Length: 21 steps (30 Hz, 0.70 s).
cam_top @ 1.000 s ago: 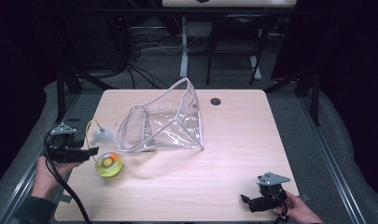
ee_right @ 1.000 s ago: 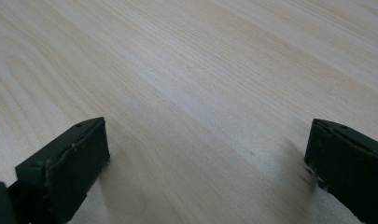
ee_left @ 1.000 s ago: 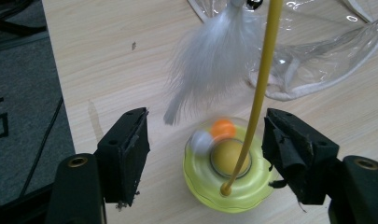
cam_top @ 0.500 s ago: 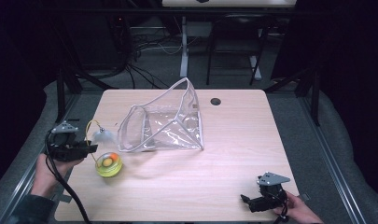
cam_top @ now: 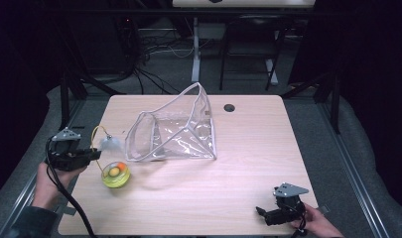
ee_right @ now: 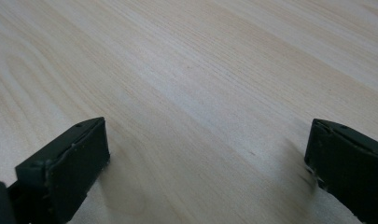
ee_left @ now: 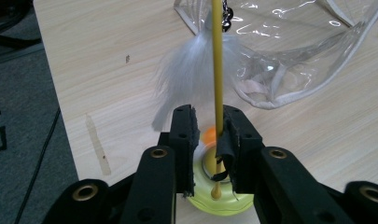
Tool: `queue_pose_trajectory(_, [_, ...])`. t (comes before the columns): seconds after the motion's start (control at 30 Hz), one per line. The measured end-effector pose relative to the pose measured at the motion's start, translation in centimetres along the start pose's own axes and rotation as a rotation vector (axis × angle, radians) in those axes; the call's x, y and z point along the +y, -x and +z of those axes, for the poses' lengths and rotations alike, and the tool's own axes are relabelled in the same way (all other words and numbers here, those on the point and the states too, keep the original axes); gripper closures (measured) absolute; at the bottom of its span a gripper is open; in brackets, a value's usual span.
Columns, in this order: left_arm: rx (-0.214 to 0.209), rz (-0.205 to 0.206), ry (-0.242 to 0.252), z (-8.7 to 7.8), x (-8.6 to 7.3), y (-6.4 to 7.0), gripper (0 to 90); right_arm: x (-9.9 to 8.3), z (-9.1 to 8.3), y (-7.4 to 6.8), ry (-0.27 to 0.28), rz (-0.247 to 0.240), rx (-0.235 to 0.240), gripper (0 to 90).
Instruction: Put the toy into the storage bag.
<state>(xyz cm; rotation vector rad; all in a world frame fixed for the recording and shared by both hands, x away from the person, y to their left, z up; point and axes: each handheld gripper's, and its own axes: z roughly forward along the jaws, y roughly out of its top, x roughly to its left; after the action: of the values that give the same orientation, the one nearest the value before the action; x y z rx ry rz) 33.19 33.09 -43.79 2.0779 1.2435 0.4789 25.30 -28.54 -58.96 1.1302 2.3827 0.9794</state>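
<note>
- The left gripper (cam_top: 92,154) sits at the near left of the table (cam_top: 248,148), held in the person's left hand (cam_top: 47,181), with its black cable trailing down towards the near edge.
- In the left gripper view its jaws stand nearly together, with a thin yellow wand (ee_left: 218,70) running up between them against the right-hand jaw; whether they actually pinch it I cannot tell.
- The wand carries a tuft of white feather (ee_left: 189,77) just beyond the jaw tips, and in the high view it arcs up and over beside the gripper.
- Just below and beyond the jaws lies a round yellow-green toy (cam_top: 115,174) on the table, with an orange ball (ee_left: 207,136) showing inside it.
- To the right of the feather, in the middle of the table, stands a clear plastic bag (cam_top: 176,131) with white piping, its mouth facing left towards the toy.
- A small dark hole (cam_top: 230,107) marks the tabletop on the far side, right of the bag.
- The right gripper (cam_top: 268,214) rests at the near right corner in the person's right hand (cam_top: 317,225), well apart from everything else.
- The right gripper view shows its jaws spread wide over bare wood, holding nothing.
</note>
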Motion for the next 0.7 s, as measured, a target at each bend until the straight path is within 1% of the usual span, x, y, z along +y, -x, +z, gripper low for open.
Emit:
queue_pose_trajectory(0.03, [0.000,0.002,-0.002,0.00,-0.01,0.00,79.2,0.00,0.00,0.00,0.000,0.000,0.000,0.0])
queue_pose_trajectory(0.07, [0.004,0.003,-0.002,-0.03,-0.02,0.01,79.2,0.00,0.00,0.00,0.000,0.000,0.000,0.0])
queue_pose_trajectory(0.13, [0.006,0.007,-0.005,-0.10,-0.02,-0.01,82.5,0.00,0.01,0.00,0.000,0.000,0.000,0.0])
queue_pose_trajectory(0.17, [0.006,0.003,-0.007,-0.13,-0.02,0.00,84.2,0.00,0.00,0.00,0.000,0.000,0.000,0.0])
queue_pose_trajectory(0.2, [-0.002,-0.003,-0.009,-0.09,-0.01,-0.01,85.9,0.00,0.00,0.00,0.000,0.000,0.000,0.0])
queue_pose_trajectory(0.23, [-0.003,-0.002,-0.010,-0.10,0.03,-0.02,87.1,0.00,0.00,0.00,0.000,0.000,0.000,0.0])
queue_pose_trajectory(0.27, [-0.006,0.003,-0.021,-0.15,0.11,-0.02,87.8,0.00,0.00,0.00,0.000,0.000,0.000,0.0])
queue_pose_trajectory(0.33, [0.001,0.014,-0.029,-0.15,0.25,0.06,87.9,0.00,0.00,0.00,0.000,0.000,0.000,0.0])
queue_pose_trajectory(0.47, [-0.007,0.026,-0.048,-0.15,0.51,0.15,87.9,0.00,0.00,0.00,0.001,0.000,0.000,0.0])
queue_pose_trajectory(0.7, [-0.015,0.046,-0.055,-0.17,0.80,0.27,88.0,0.00,0.01,0.00,0.000,0.000,0.000,0.0])
